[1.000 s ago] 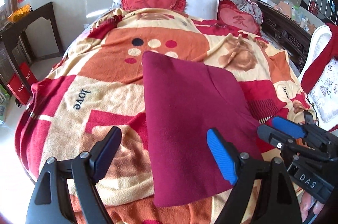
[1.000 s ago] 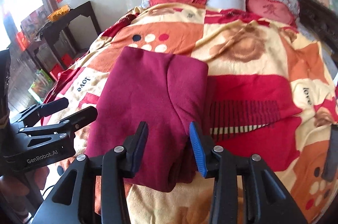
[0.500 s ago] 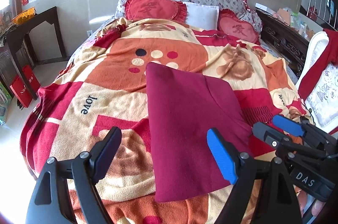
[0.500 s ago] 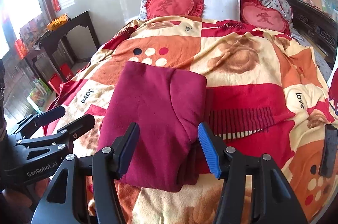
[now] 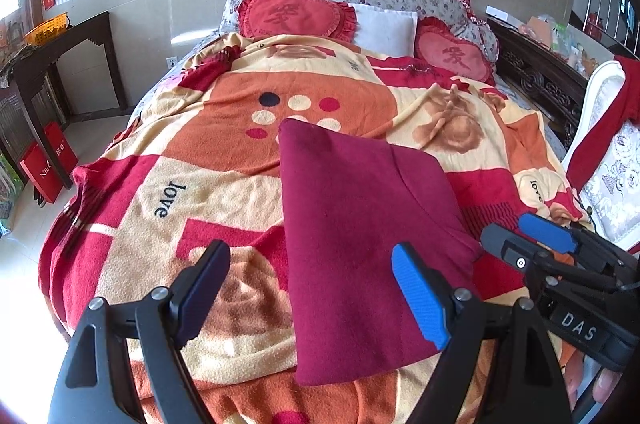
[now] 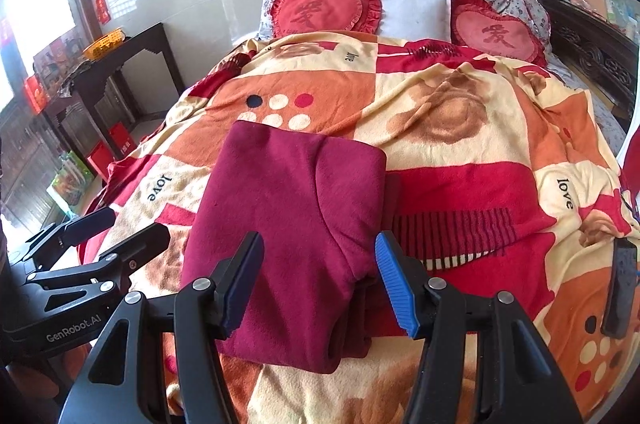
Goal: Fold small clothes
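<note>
A dark red garment lies folded into a flat rectangle on the patterned blanket at the near end of the bed; it also shows in the right wrist view. My left gripper is open and empty, held above the garment's near left edge. My right gripper is open and empty, held above the garment's near right part, where folded layers show. Each gripper appears at the edge of the other's view: the right gripper and the left gripper.
Two red heart cushions and a white pillow lie at the head of the bed. A dark wooden table stands at the left by the wall. A white chair with red cloth is at the right.
Both grippers have pulled back and up from the garment, so more of the bed shows. The right gripper's jaws have opened wider. The garment has stayed put.
</note>
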`<state>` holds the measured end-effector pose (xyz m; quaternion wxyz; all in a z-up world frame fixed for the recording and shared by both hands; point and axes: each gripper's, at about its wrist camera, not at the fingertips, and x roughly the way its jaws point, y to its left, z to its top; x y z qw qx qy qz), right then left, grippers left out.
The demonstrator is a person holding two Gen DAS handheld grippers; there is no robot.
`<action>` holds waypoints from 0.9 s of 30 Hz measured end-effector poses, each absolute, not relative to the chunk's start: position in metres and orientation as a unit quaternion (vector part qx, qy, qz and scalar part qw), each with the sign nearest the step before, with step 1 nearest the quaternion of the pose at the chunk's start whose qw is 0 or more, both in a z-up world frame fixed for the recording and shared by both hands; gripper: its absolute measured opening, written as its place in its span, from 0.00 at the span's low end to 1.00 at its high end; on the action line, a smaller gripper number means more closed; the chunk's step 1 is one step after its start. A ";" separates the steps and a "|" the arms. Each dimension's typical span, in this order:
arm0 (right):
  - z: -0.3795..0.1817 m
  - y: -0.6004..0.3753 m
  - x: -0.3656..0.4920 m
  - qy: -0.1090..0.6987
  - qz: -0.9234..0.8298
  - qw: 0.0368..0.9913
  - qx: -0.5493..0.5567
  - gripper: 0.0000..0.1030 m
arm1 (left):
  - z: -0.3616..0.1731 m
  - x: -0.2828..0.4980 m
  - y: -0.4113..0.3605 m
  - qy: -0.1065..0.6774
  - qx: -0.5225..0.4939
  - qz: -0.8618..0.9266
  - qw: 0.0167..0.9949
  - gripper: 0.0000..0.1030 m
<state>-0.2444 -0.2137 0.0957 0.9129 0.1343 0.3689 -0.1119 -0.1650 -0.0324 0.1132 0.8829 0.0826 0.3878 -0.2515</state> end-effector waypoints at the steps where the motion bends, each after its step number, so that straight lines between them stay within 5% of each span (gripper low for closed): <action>1: 0.095 -0.214 -0.244 0.370 -0.112 0.912 0.135 0.38 | 0.113 -0.164 -0.032 0.389 0.083 -0.251 0.883 0.84; 27: 0.081 -0.214 -0.233 0.385 -0.109 0.906 0.141 0.38 | 0.101 -0.152 -0.031 0.399 0.085 -0.249 0.878 0.84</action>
